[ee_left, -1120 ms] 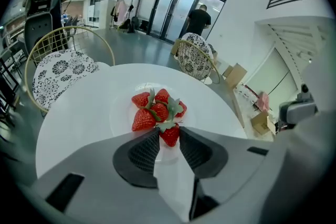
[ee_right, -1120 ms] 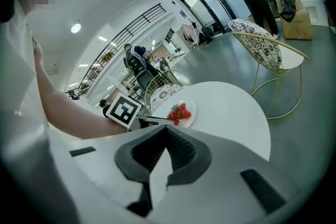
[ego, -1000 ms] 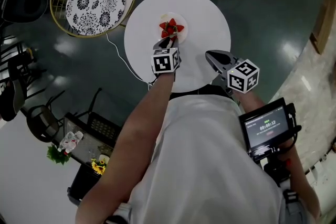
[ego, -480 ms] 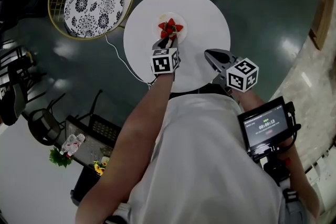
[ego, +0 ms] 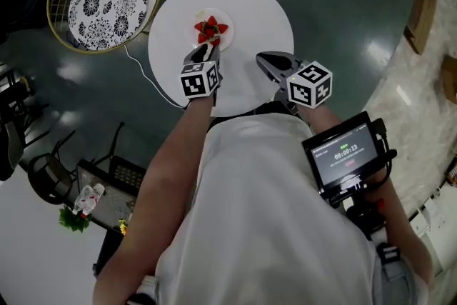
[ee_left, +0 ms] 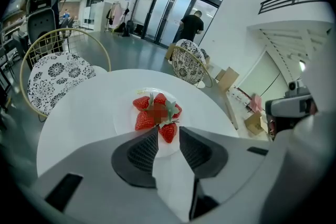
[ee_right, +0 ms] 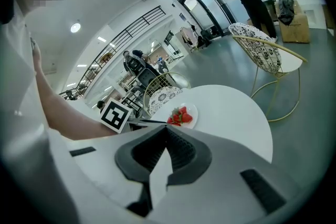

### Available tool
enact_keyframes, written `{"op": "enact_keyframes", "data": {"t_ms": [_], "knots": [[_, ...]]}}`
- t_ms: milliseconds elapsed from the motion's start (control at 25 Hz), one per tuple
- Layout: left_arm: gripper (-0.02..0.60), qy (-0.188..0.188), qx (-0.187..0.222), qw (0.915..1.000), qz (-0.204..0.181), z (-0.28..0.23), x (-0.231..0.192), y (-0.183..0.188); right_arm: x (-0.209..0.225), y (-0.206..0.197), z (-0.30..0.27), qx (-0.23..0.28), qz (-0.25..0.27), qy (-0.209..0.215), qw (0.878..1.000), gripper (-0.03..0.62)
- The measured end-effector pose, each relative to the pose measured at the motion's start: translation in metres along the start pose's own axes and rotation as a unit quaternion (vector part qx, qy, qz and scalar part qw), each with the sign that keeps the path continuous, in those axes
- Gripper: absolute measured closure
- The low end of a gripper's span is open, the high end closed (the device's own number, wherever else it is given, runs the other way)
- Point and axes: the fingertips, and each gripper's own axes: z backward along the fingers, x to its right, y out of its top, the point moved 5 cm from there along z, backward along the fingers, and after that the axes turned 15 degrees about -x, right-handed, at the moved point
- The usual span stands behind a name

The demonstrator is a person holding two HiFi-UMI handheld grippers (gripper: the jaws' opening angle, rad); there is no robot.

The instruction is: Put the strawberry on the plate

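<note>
I am holding my left claw [ee_left: 168, 127] open, tips flanking the nearest strawberry [ee_left: 169, 135] on the plate [ee_left: 126, 113], my right claw [ee_right: 167, 131] hanging shut and empty, and I am risking nudging that berry onto the table [ee_left: 79, 113].

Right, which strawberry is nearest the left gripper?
The front strawberry, tip pointing between the open jaws of the left gripper; the others sit farther back.
</note>
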Motion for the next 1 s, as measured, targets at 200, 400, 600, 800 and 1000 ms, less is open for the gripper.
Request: {"op": "enact_keyframes", "data": {"t_ms": [200,400,600,800,1000], "knots": [[0.474,-0.005,0.008,1.0000,-0.001,0.007,0.000,-0.007,-0.002,0.002,-0.002,-0.001,0.009,0.003,1.000,0.588],[0.476,-0.007,0.009,0.9999,0.000,0.011,-0.004,-0.013,-0.003,0.007,-0.006,0.003,0.017,0.008,1.000,0.588],[0.477,-0.009,0.013,0.9999,0.000,0.017,0.002,-0.022,-0.002,0.004,-0.004,0.006,0.019,0.011,1.000,0.588],[0.549,-0.004,0.026,0.9996,0.005,0.024,0.002,-0.033,-0.003,-0.003,-0.008,0.009,0.026,0.019,0.999,0.588],[0.574,-0.006,0.035,0.9993,0.009,0.028,0.004,-0.039,0.002,-0.006,-0.008,0.014,0.023,0.023,0.999,0.588]]}}
